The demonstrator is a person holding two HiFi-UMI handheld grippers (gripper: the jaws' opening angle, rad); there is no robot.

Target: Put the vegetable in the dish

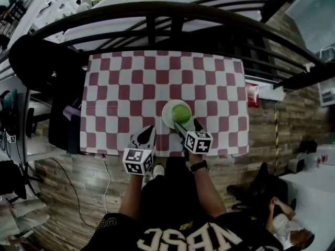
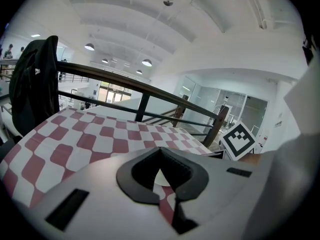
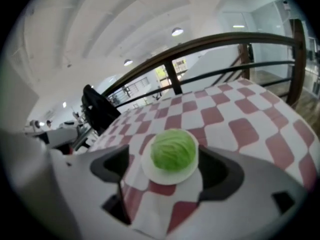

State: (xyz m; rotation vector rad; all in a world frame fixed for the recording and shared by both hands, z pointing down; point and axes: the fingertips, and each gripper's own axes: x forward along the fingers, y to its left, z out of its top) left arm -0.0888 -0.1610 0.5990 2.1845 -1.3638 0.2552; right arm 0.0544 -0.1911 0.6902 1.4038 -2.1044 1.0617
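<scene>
A green cabbage head (image 1: 181,112) (image 3: 173,150) lies in a small white dish (image 1: 167,117) (image 3: 150,171) on the red-and-white checked tablecloth (image 1: 131,82), near the table's front edge. My right gripper (image 1: 188,125) (image 3: 169,173) is open just in front of the dish. Its dark pads stand wide on either side of the dish and touch neither it nor the cabbage. My left gripper (image 1: 147,132) (image 2: 161,176) hovers over the front edge to the left of the dish, shut with nothing in it. A sliver of the dish shows behind its pads.
A dark curved railing (image 1: 172,12) (image 3: 210,44) runs behind the table. A black jacket over a chair (image 1: 36,61) (image 2: 32,84) stands at the far left. A cable (image 1: 78,192) lies on the wooden floor, and a person (image 1: 285,224) sits at lower right.
</scene>
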